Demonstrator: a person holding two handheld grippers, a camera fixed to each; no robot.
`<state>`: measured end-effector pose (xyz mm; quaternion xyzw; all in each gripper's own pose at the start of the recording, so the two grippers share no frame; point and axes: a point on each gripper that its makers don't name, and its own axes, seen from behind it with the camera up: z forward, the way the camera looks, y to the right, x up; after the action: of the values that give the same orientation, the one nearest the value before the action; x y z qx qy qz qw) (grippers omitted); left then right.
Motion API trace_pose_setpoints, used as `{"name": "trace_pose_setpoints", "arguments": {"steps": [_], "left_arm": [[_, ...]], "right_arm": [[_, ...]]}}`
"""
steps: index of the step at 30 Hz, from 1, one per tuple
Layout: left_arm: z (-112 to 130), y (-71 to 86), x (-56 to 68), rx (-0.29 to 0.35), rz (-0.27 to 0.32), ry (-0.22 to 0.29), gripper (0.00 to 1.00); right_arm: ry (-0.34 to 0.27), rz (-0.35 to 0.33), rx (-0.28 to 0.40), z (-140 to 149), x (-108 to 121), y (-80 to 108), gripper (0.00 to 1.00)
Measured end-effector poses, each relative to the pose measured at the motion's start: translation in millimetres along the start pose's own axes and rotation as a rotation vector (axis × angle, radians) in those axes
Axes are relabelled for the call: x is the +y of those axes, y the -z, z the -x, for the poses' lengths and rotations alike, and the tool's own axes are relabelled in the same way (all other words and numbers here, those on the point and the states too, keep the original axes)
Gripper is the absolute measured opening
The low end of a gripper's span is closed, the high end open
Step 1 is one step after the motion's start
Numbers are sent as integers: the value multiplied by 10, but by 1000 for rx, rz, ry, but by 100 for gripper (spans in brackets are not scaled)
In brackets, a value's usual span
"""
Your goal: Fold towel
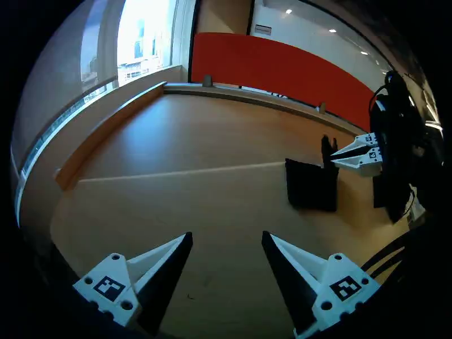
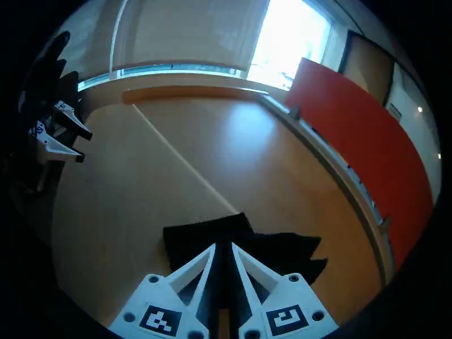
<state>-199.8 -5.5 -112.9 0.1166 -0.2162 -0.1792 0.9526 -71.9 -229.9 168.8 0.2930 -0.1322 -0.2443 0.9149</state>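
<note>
My right gripper (image 2: 224, 245) has its jaws drawn almost together on an edge of the black cloth towel (image 2: 282, 246). The towel lies in a small, roughly rectangular heap at the lower middle of the right gripper view, on the light wooden counter (image 1: 198, 147). My left gripper (image 1: 226, 234) hangs well away from it, jaws wide apart and empty. I judge the fold partly done: the cloth looks doubled, but the pinched edge stands up and is not yet laid flat.
</note>
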Motion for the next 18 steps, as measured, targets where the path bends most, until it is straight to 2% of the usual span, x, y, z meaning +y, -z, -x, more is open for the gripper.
{"name": "trace_pose_setpoints", "arguments": {"steps": [8,12,18], "left_arm": [[40,40,-86,4,-25,16,91],[68,43,-87,2,-25,24,91],[94,36,-100,-2,-28,35,91]], "right_arm": [[-20,-89,-42,64,-371,-456,5],[-15,-112,-65,111,-449,-541,5],[1,-123,-74,123,-472,-536,6]]}}
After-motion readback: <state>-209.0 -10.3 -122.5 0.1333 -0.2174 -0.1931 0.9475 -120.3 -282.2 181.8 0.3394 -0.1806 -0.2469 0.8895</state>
